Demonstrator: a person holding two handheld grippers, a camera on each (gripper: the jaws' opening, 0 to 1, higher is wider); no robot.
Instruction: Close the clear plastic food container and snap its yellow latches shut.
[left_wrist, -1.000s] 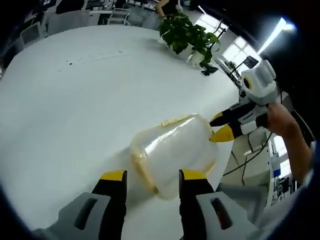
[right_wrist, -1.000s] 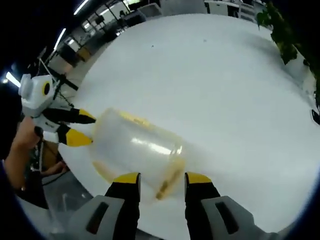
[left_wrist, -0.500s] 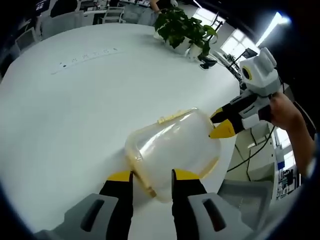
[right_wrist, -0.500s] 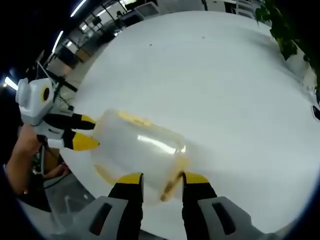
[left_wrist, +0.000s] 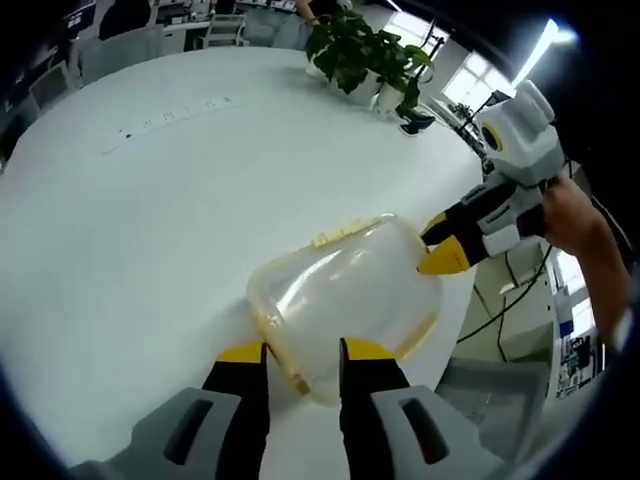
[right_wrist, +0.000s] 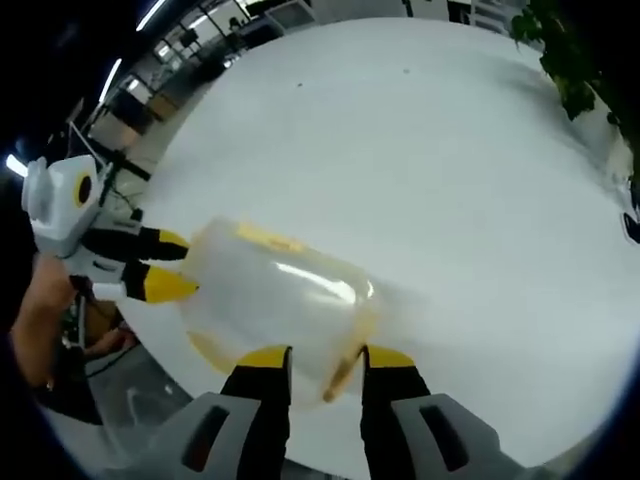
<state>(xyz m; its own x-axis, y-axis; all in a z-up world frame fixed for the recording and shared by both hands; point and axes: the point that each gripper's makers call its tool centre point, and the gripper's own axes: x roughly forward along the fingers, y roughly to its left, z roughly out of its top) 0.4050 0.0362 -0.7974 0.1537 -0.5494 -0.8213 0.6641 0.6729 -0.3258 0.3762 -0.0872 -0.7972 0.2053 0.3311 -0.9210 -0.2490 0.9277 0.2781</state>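
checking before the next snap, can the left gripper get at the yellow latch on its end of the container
Probably yes: the left gripper already straddles the yellow latch on the container, nothing lies between, and the right gripper works the opposite end.

Clear container, yellow latches, seemingly lid-down

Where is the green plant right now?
In the left gripper view, the potted plant stands at the far edge of the round white table, well beyond the clear food container and above the right tongs.
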